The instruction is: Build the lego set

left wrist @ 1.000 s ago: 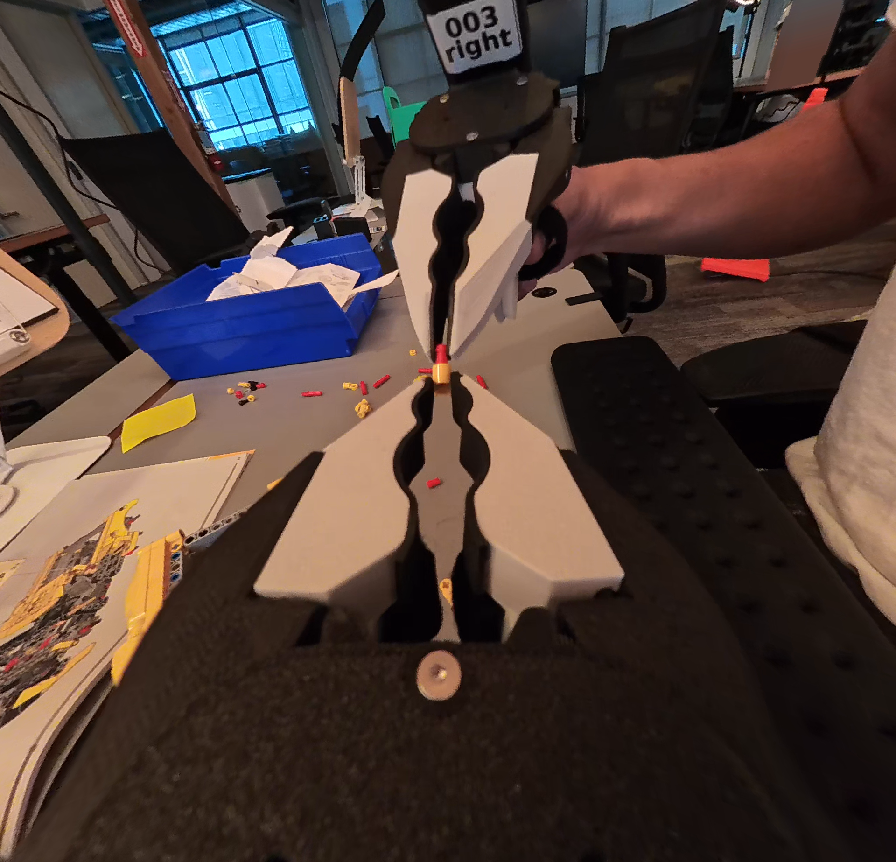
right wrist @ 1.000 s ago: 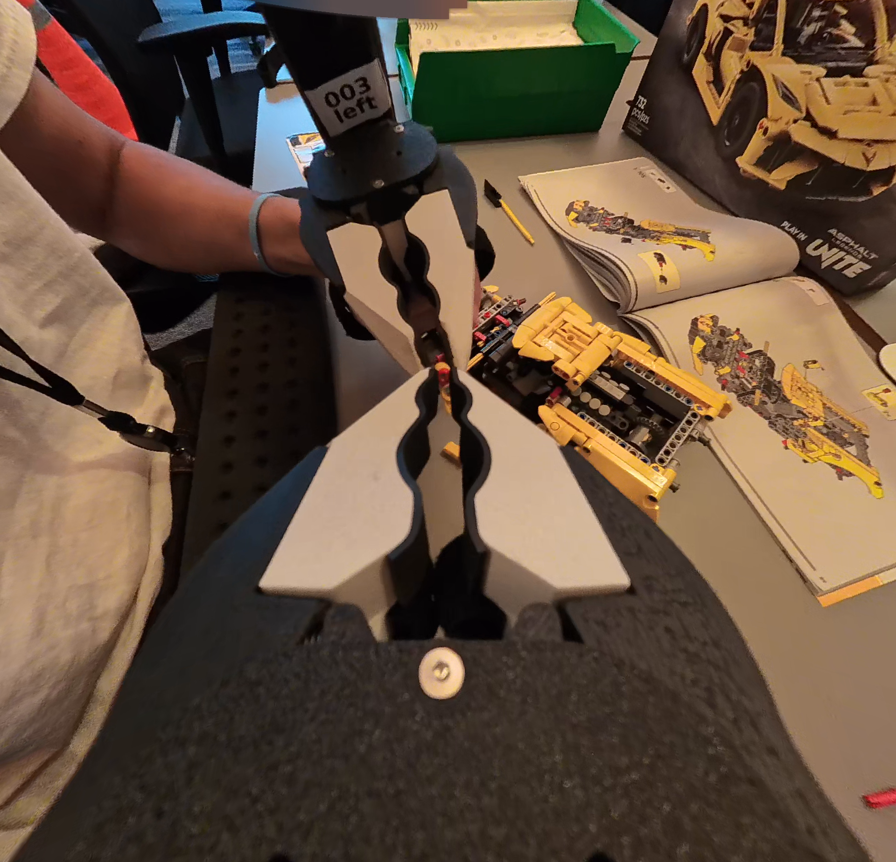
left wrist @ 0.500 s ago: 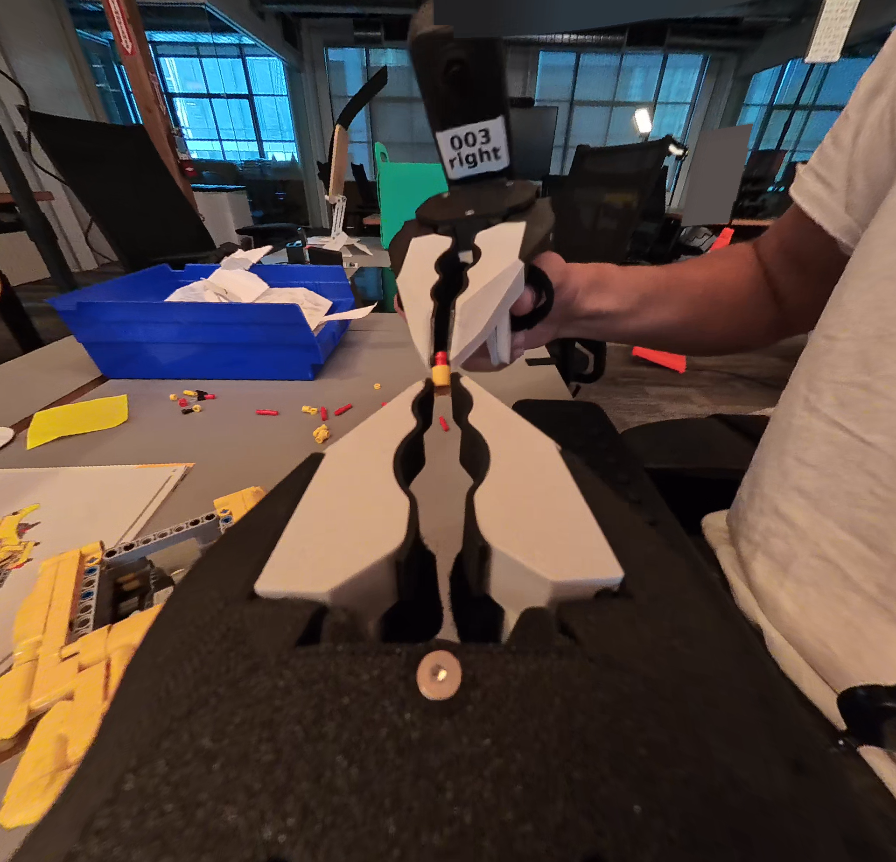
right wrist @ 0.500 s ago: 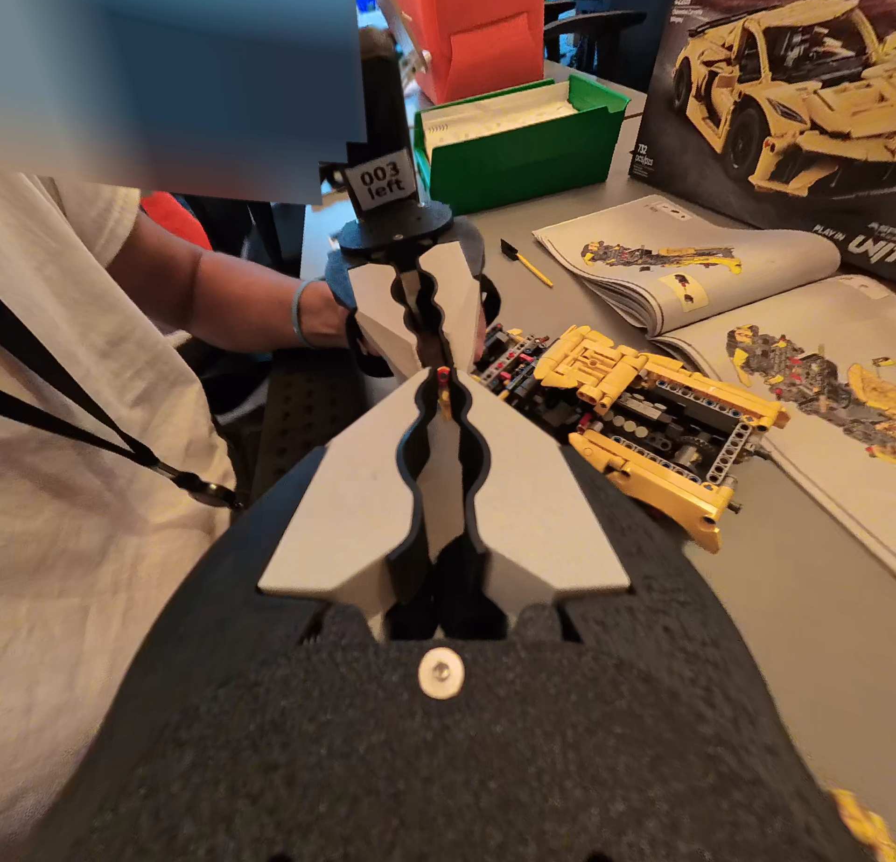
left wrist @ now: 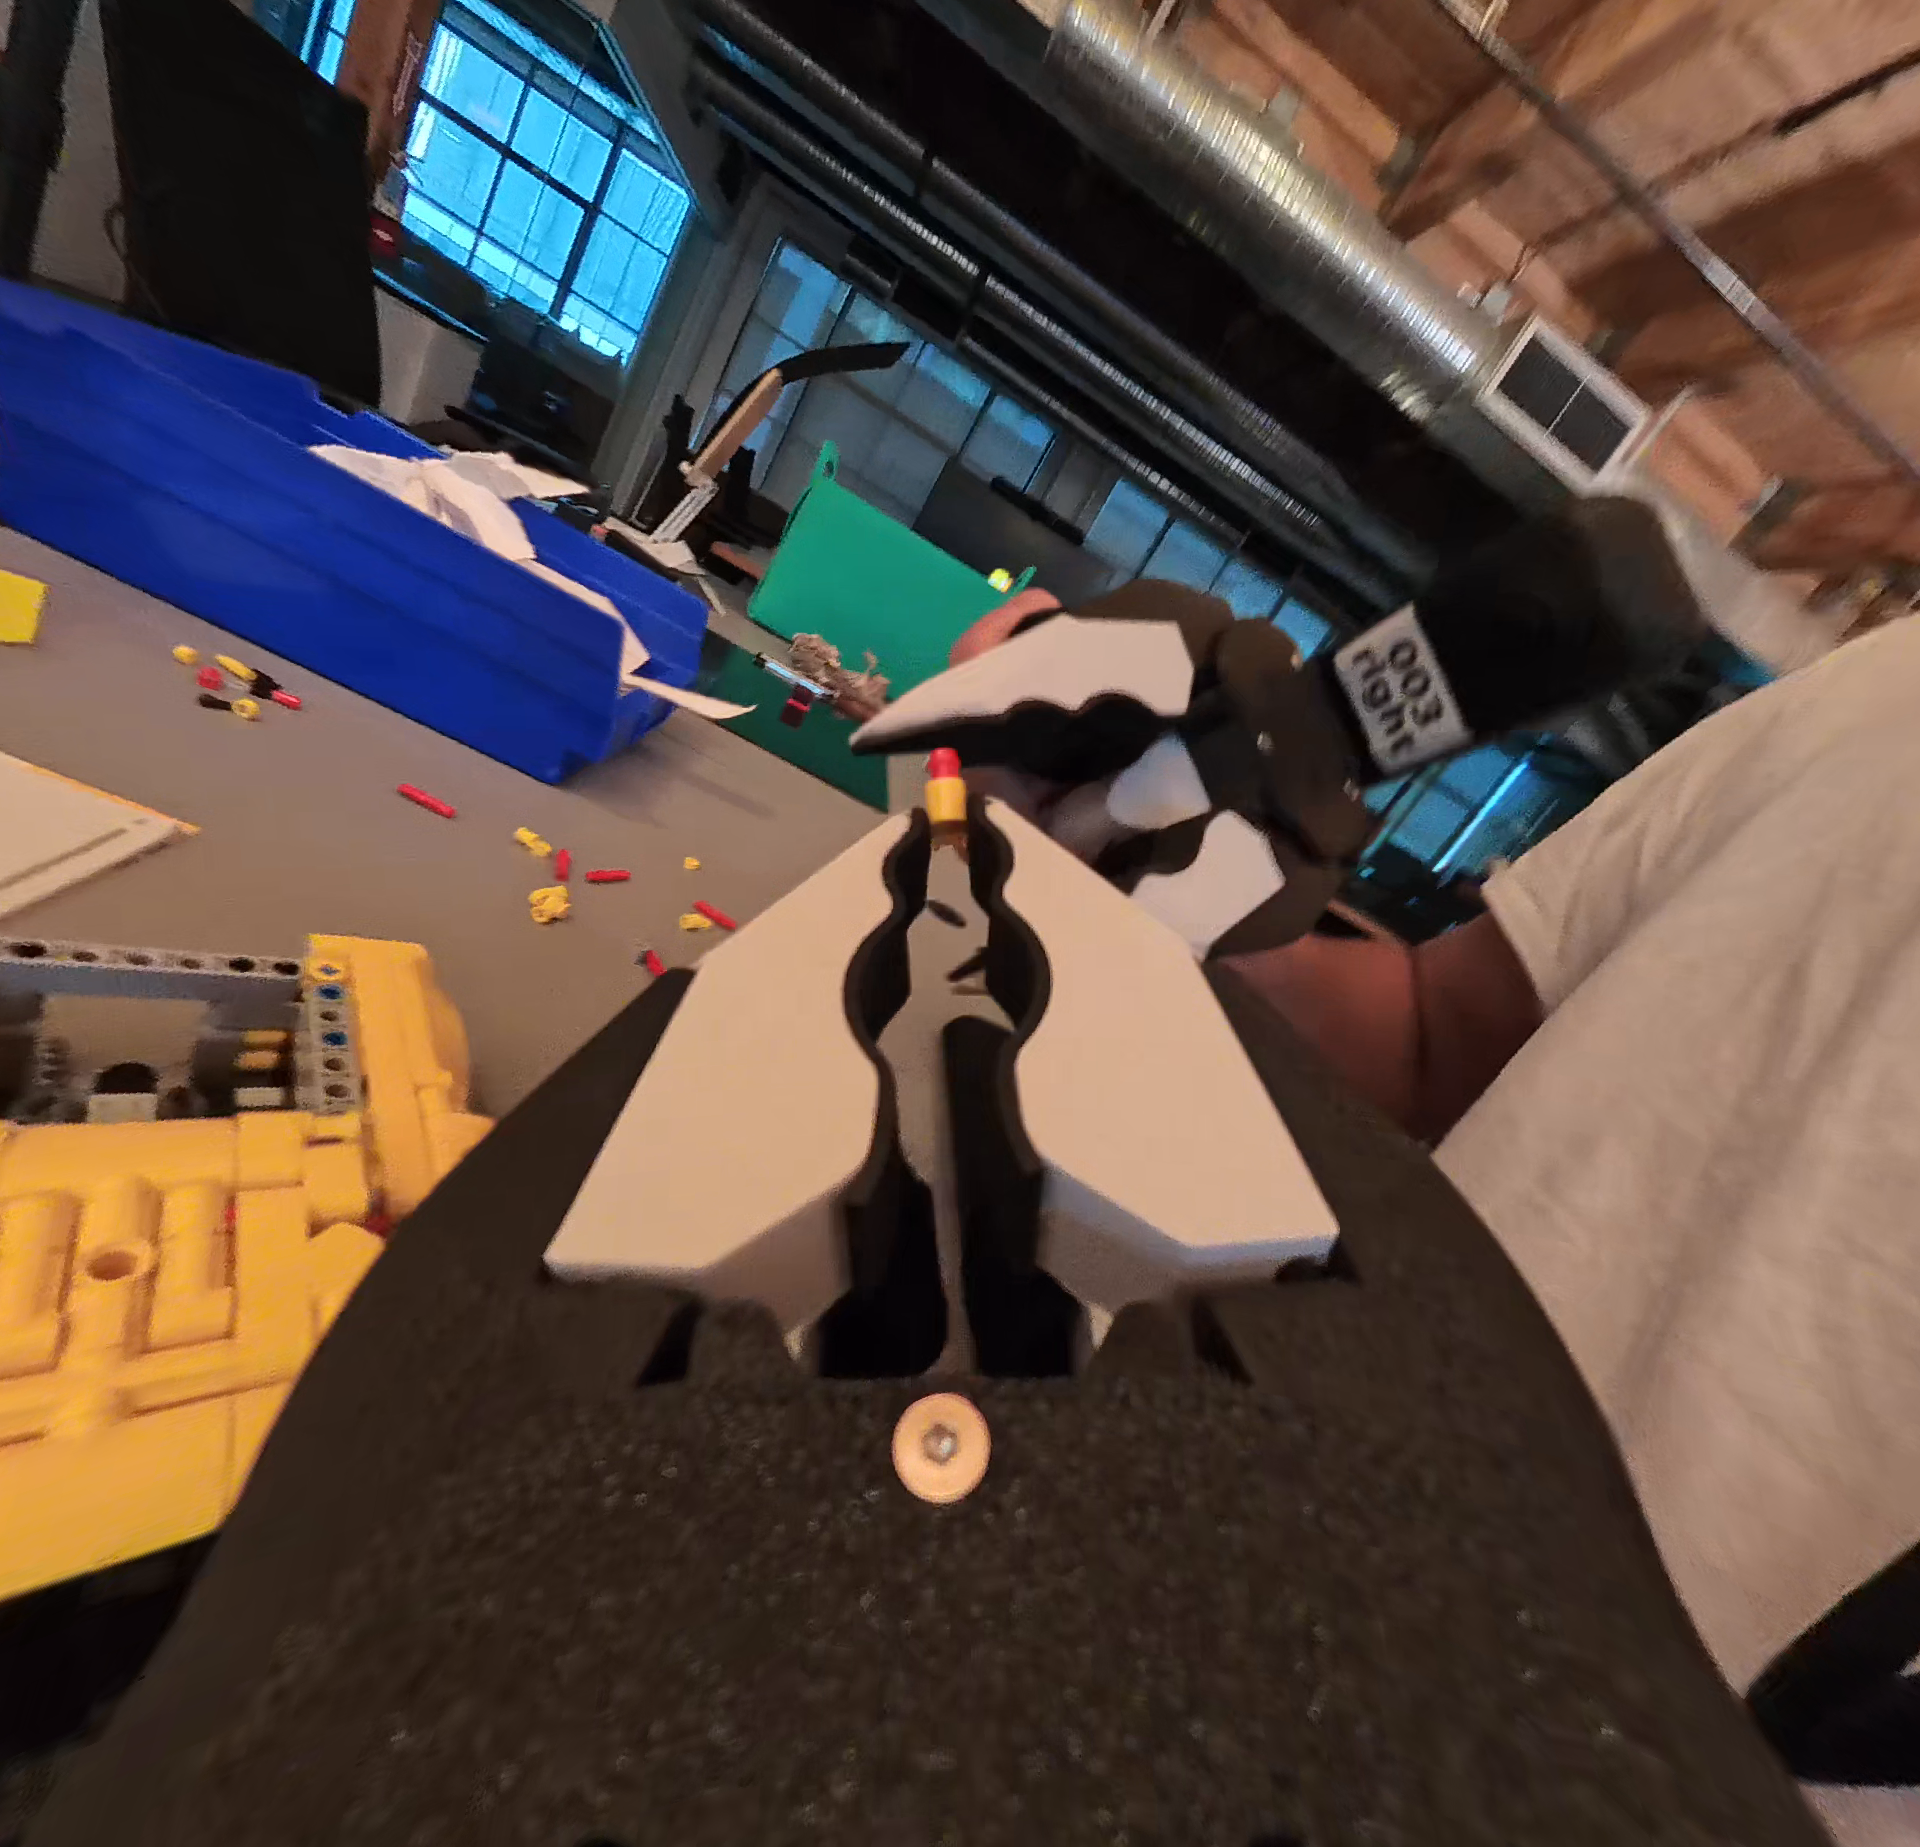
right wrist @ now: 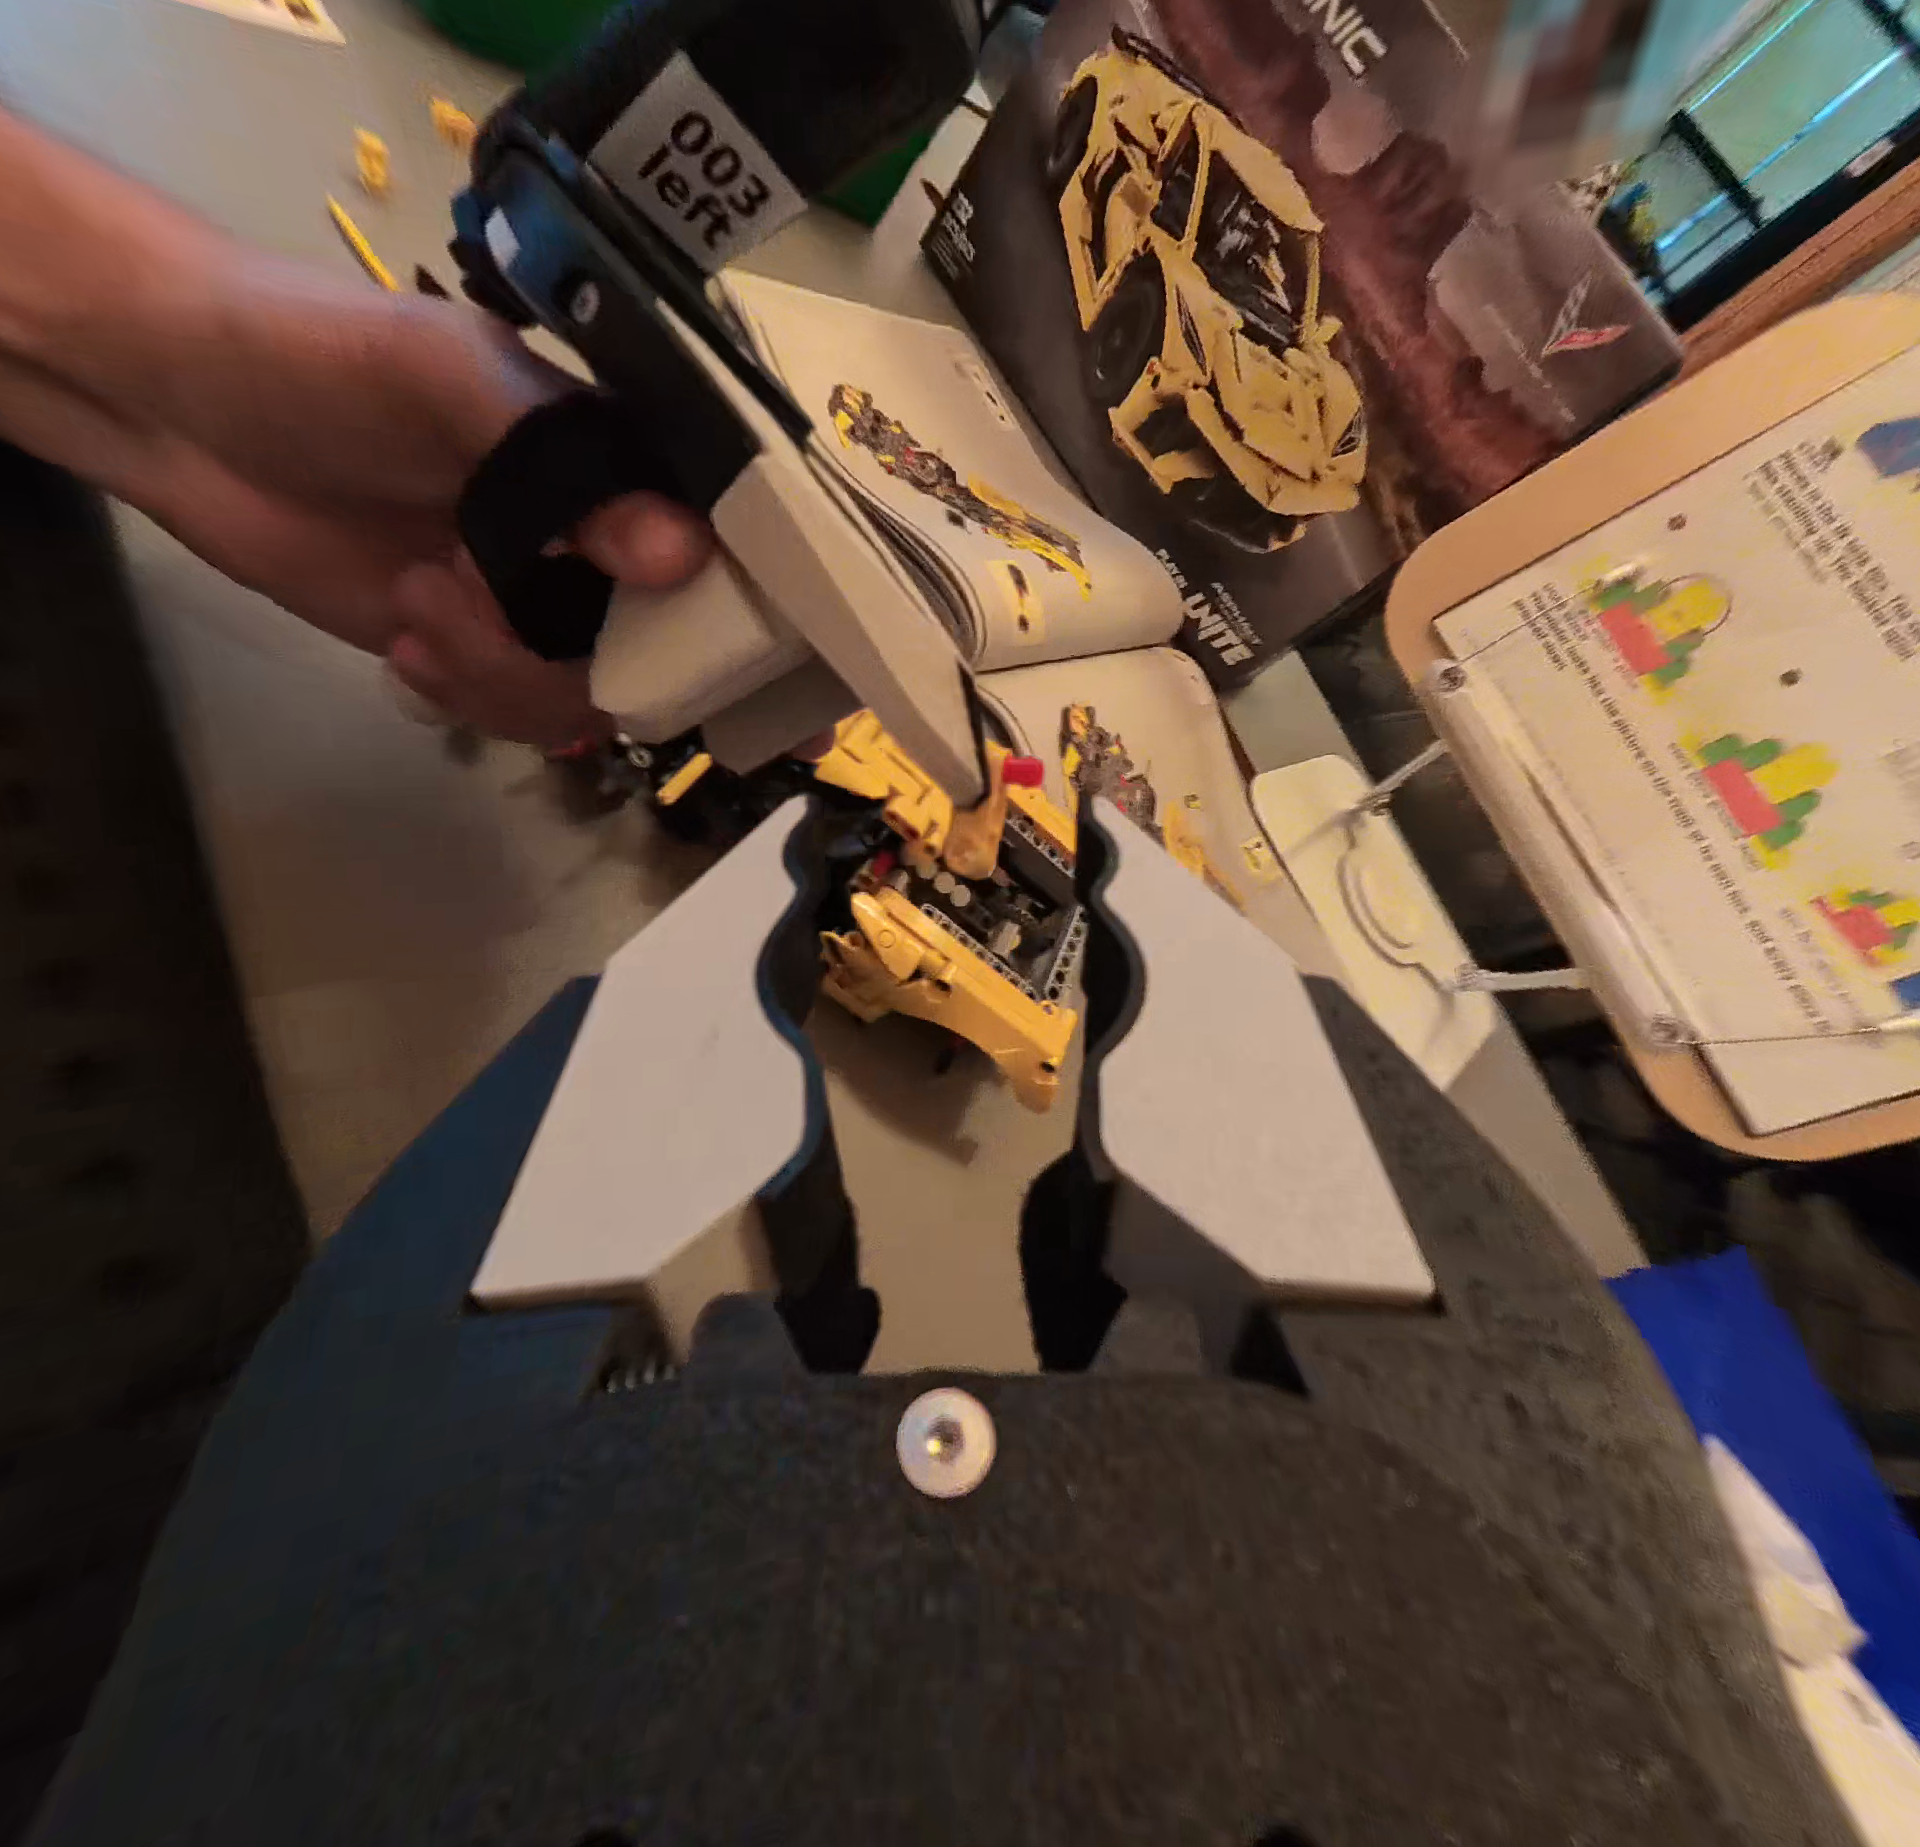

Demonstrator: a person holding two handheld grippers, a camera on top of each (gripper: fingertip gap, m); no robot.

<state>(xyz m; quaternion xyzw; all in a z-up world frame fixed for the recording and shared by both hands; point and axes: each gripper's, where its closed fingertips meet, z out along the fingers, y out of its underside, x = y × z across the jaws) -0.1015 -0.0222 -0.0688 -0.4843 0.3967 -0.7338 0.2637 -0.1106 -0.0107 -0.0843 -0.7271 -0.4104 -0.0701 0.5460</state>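
My left gripper is shut on a small yellow piece with a red pin sticking out of its top. In the right wrist view the left gripper shows edge-on from the side, holding that piece above the yellow car model. My right gripper is open and empty, its fingers spread on either side of the model below. In the left wrist view the right gripper lies sideways just behind the piece, jaws apart. The car model also shows at the lower left there.
A blue bin with paper stands on the grey table, with loose red and yellow pieces in front of it. The set's box, an open instruction booklet and a sheet on a wooden stand lie beyond the model. My left and right fingertips are right by each other.
My right gripper has opened and let go of the red pin end, and has swung sideways. My left gripper keeps the yellow piece and has tilted, now closer over the car model.
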